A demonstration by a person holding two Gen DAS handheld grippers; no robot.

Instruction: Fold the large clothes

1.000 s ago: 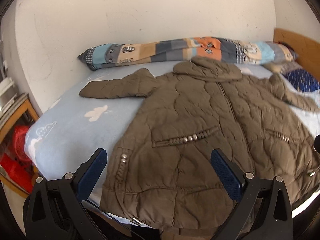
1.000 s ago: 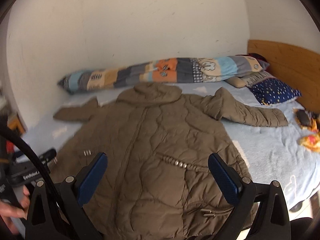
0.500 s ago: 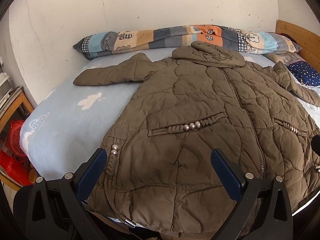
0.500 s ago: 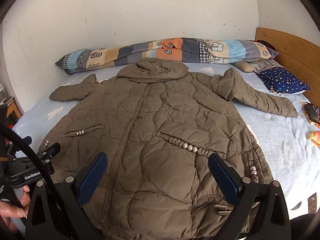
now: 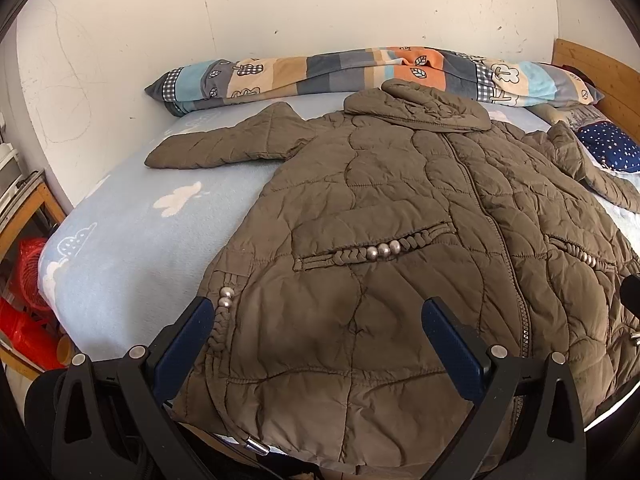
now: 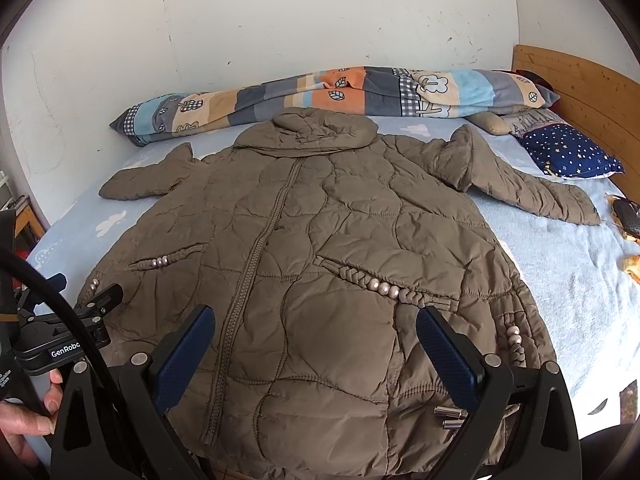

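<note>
A brown quilted coat lies flat and zipped on the light blue bed, hood toward the wall, both sleeves spread sideways. Its hem hangs over the near bed edge. My left gripper hovers open above the coat's lower left part, near the beaded side trim. My right gripper is open above the lower right front, beside the zipper, nothing between the fingers. In the right wrist view the left gripper shows at the coat's left hem, with a person's hand on its handle.
A patchwork rolled blanket lies along the white wall behind the hood. A starry navy pillow and wooden headboard sit at the right. Small items rest on the right bed edge. Red baskets stand on the floor at the left.
Both grippers have tilted and come in lower toward the coat's hem; the coat fills more of both views. The coat itself has not moved.
</note>
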